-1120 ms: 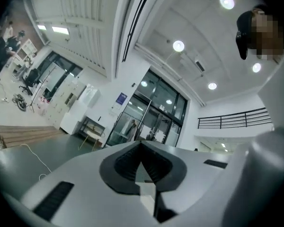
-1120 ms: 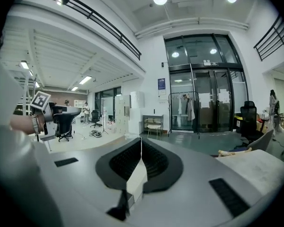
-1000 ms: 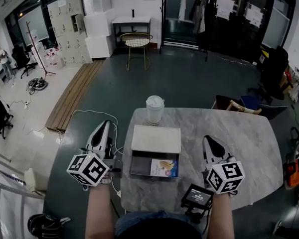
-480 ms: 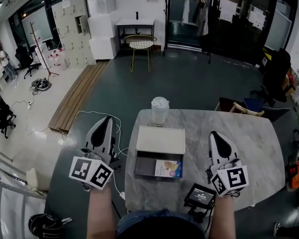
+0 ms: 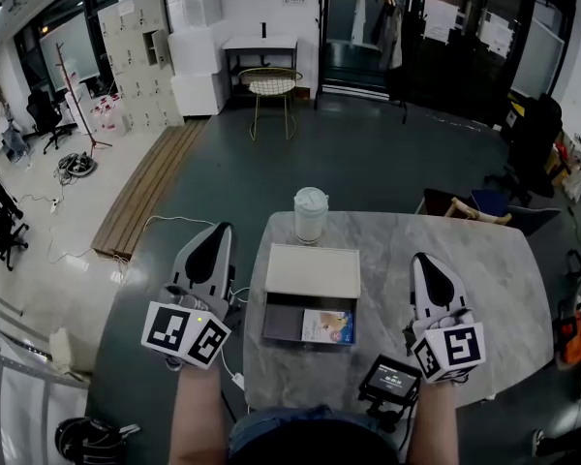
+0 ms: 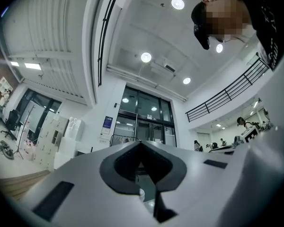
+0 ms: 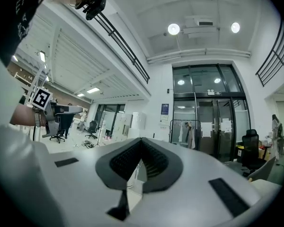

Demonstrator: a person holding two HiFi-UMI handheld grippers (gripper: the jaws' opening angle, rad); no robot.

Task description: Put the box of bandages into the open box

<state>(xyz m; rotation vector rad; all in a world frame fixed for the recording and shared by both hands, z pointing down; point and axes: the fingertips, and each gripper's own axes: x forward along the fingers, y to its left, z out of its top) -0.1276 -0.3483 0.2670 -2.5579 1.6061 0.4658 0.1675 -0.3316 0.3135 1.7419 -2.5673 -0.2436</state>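
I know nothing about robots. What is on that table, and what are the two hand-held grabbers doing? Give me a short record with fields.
table: grey marble top
open box: dark tray nearest the person, white lid behind it
bandage box: lying in the tray's right part
cup: lidded, upright, behind the white lid
small screen: at the table's near edge
left gripper: shut, empty, beside the table's left edge
right gripper: shut, empty, over the table, right of the open box

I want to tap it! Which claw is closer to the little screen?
Right. The right claw is just beside the little screen, over the table's right side. The left claw is off the table's left edge, across the open box.
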